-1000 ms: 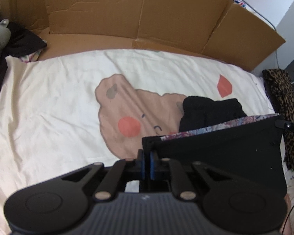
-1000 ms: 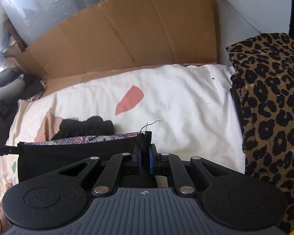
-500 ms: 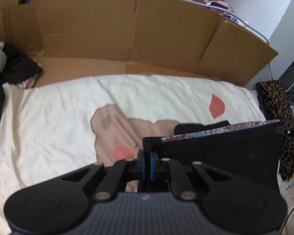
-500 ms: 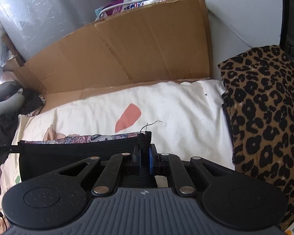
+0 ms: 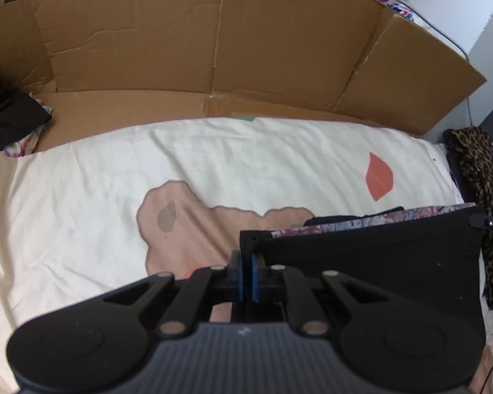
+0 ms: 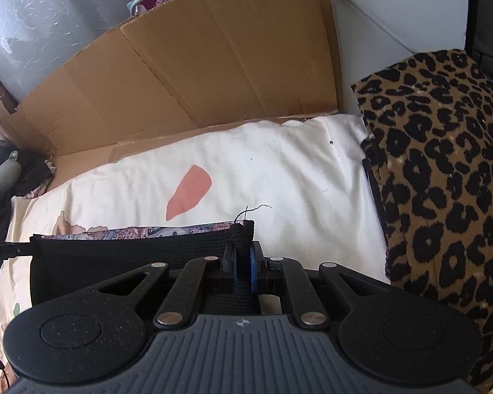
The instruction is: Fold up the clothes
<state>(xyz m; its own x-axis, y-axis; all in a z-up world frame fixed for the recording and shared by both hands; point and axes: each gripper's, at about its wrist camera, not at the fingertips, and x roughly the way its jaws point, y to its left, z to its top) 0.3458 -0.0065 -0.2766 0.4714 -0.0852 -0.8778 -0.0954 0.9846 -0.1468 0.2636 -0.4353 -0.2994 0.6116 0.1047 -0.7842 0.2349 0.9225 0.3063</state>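
Left fingers (image 5: 246, 274): I had them pinching the black garment's (image 5: 371, 262) corner.
Right fingers (image 6: 243, 271): pinching its other corner, the cloth stretched between.

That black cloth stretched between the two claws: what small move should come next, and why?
Probably lower it flat onto the cream sheet. The left gripper and right gripper each pinch a top corner of the black garment, which hangs taut above the bed with bare sheet ahead of it.
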